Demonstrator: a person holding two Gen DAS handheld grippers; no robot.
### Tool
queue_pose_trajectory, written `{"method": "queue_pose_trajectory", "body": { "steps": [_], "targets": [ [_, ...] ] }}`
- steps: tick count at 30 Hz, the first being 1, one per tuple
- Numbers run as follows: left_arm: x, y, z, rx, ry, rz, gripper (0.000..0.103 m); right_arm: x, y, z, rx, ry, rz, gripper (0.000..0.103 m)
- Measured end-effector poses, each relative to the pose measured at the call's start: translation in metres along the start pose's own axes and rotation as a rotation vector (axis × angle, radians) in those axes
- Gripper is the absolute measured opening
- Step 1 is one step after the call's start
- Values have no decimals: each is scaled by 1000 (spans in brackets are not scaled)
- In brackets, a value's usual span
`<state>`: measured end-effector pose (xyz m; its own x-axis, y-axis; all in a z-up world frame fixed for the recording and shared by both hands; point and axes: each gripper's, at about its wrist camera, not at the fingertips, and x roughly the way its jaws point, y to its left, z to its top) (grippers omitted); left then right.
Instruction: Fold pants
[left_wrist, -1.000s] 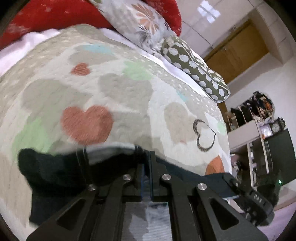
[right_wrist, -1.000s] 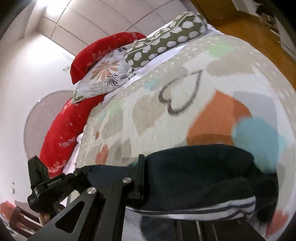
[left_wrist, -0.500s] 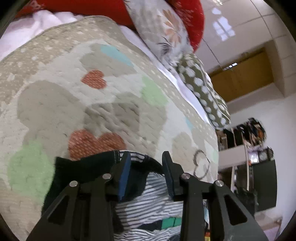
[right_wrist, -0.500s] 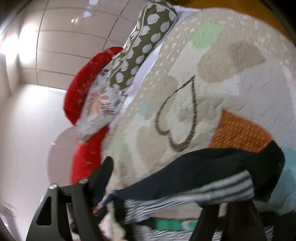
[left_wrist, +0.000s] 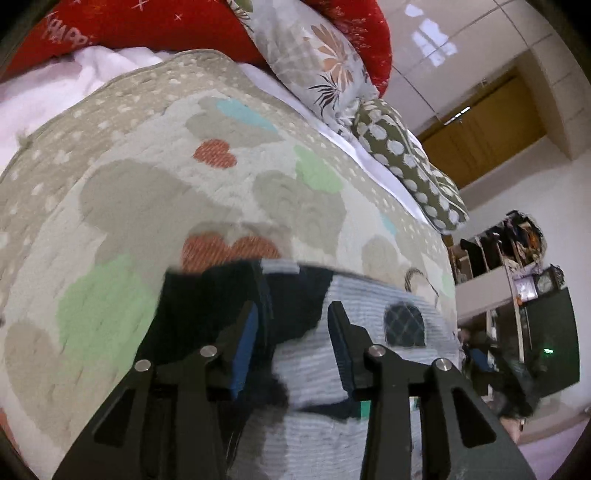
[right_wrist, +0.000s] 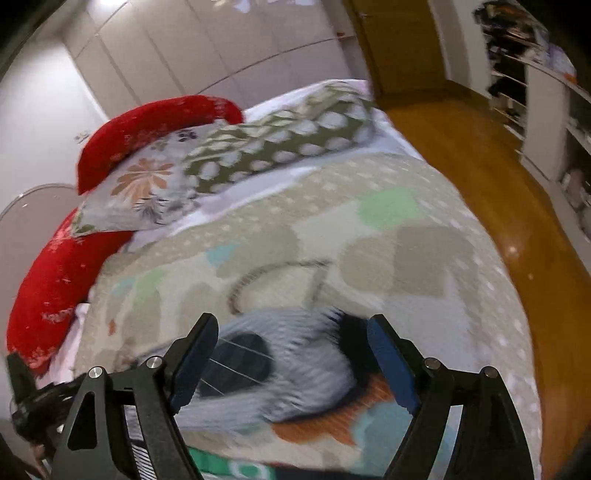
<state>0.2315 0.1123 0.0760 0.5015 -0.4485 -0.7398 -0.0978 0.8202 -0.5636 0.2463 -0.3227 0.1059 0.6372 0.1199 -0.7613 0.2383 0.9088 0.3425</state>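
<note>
Where fingers (left_wrist: 336, 325) part, pants (left_wrist: 354, 306) loose between.

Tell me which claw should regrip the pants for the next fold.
Probably left. The left claw hangs open right over the pants at their dark edge. The right claw stands wider, over the blurred striped part.

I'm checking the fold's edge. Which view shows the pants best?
The left wrist view: the pants show their dark part, striped part and checked patch, with only some blur. The right wrist view shows the same pants smeared by motion, and part lies behind the hand-held gripper's fingers.
</note>
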Motion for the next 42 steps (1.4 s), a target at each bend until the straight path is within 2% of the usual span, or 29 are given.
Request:
{"method": "queue_pose_trajectory", "body": {
  "steps": [4,6,7,8,10,13,15,16,17,20,22,24,26,27,28,29,30,31,32,33,34,36,42],
  "targets": [
    [-26,6,-25,27,-37,29,44,18,-29,-25,77,75,26,84],
    [-35,12,-38,22,-42,44,45,31,-35,-25,120,82,52,63],
    [-37,15,-41,16,-38,47,45,37,-37,-25,147,89,68,34],
    [-39,20,-44,8,-34,53,45,42,-40,-24,181,107,88,17],
    [-46,33,-52,-13,-32,70,45,42,-42,-25,215,121,105,16],
    [-50,50,-59,-28,-37,109,45,21,-44,-30,194,91,24,17],
    [-48,63,-65,-54,-24,127,49,13,-48,-36,169,72,-96,34],
    [-46,67,-68,-64,-15,120,51,10,-51,-39,154,73,-113,59],
    [-44,71,-72,-73,-3,108,56,3,-54,-44,151,73,-102,65],
    [-39,77,-85,-63,14,108,62,-36,-65,-65,168,22,-3,71],
    [-34,74,-91,-28,17,104,70,-57,-70,-86,147,20,14,74],
    [-30,66,-95,6,7,102,84,-69,-77,-109,148,32,19,74],
    [-20,55,-97,40,19,137,84,-70,-83,-128,165,59,25,74],
    [-16,51,-99,55,26,163,83,-69,-86,-138,177,66,29,74],
    [-13,46,-100,77,25,204,75,-65,-86,-143,182,71,31,74],
    [-11,42,-100,91,27,230,34,-58,-85,-149,188,84,33,74],
    [-10,40,-100,100,50,236,22,-54,-85,-152,194,81,35,74],
    [-12,41,-101,85,56,219,22,-53,-83,-154,191,56,36,70],
    [-18,41,-102,77,42,218,21,-51,-81,-154,182,43,41,42],
    [-24,41,-103,81,27,228,20,-47,-78,-152,165,58,53,23],
    [-30,42,-104,78,19,229,20,-43,-77,-152,167,88,62,12],
    [-43,46,-107,55,21,208,20,-45,-80,-152,197,94,79,12],
    [-78,47,-127,52,-7,183,20,-68,-75,-168,177,111,127,12]
  ]
}}
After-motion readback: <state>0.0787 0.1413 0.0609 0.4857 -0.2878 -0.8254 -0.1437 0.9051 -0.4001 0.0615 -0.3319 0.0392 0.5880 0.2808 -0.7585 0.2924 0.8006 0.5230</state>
